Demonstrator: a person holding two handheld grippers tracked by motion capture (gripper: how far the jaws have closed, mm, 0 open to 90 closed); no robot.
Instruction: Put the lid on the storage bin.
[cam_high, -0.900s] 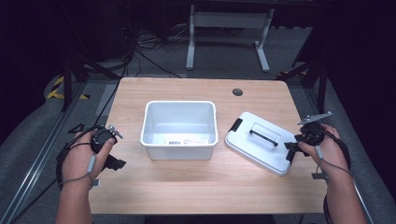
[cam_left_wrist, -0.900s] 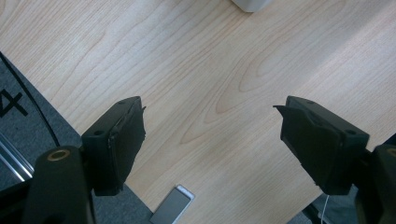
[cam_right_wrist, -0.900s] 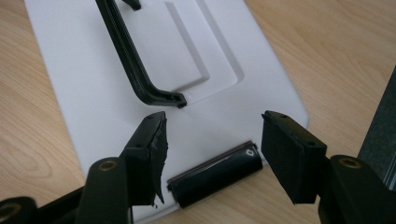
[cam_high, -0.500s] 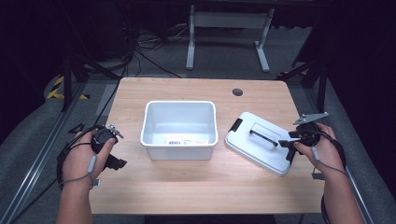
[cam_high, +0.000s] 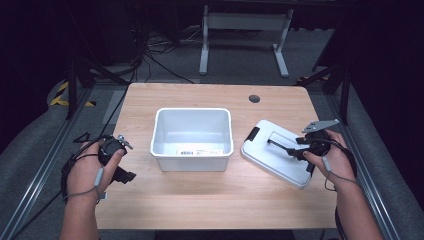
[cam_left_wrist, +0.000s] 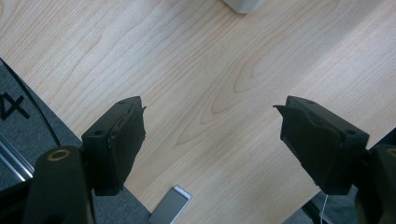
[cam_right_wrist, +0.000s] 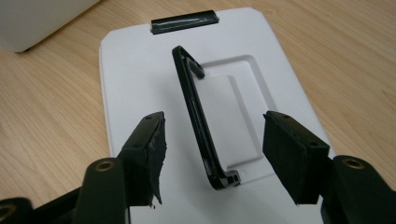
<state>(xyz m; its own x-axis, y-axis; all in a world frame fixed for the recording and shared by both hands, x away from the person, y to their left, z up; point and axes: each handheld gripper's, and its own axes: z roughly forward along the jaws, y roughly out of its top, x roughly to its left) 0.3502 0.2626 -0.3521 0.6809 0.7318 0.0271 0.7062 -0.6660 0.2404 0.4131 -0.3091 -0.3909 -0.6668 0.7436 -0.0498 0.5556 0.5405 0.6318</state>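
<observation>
A white open bin (cam_high: 192, 138) stands at the middle of the wooden table. To its right lies a white lid (cam_high: 277, 152) flat on the table, its black handle (cam_right_wrist: 198, 116) raised upright. My right gripper (cam_right_wrist: 212, 149) is open just above the lid, one jaw on each side of the handle, not touching it; the high view shows this gripper (cam_high: 299, 146) at the lid's right edge. At the table's left edge my left gripper (cam_high: 118, 162) is held open over bare wood (cam_left_wrist: 210, 88) with nothing between its jaws.
A black clip (cam_right_wrist: 184, 22) sits on the lid's far end. A dark round grommet (cam_high: 254, 98) marks the table's back right. A corner of the bin (cam_left_wrist: 245, 4) shows beyond the left gripper. A small grey object (cam_left_wrist: 169, 205) lies on the floor below the table edge.
My right gripper has moved left onto the lid and now straddles its raised handle. The left gripper has stayed in place.
</observation>
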